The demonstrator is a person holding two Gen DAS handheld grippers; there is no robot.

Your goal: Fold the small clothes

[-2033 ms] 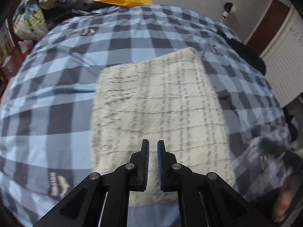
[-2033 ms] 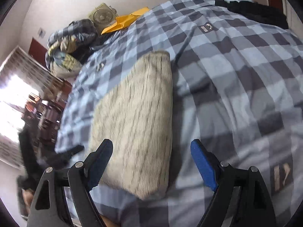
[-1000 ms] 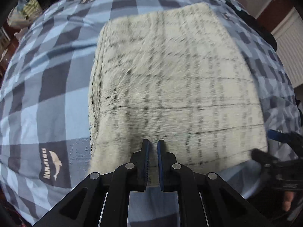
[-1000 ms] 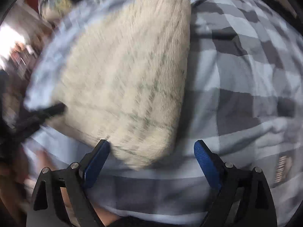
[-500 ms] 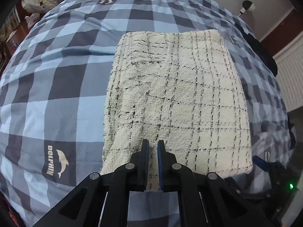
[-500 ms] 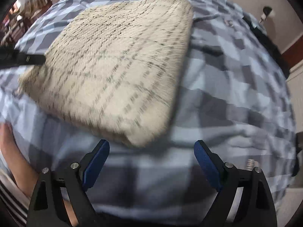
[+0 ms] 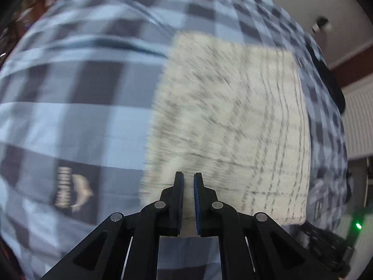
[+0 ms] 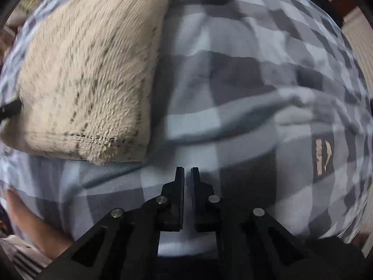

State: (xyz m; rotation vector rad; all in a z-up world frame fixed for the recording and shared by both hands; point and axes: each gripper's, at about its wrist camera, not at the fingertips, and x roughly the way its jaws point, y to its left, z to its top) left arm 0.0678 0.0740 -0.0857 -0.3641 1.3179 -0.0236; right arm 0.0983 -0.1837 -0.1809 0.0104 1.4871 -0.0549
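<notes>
step: cream checked garment lies folded on bed | left gripper and right gripper jaws narrow, empty | next: I'd fetch another piece

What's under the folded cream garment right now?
The folded cream garment lies on the blue checked bedcover, which shows all round it. Whatever sits directly beneath the garment is covered.

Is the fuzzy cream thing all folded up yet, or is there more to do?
Looks nearly done: the cream checked garment lies in a neat thick rectangle on the blue plaid bedspread. Nothing is in hand: the left hand-held gripper sits shut at its near edge, and the right hand-held gripper is shut over bare bedspread beside it. No other piece waiting shows clearly; the views are blurred.
</notes>
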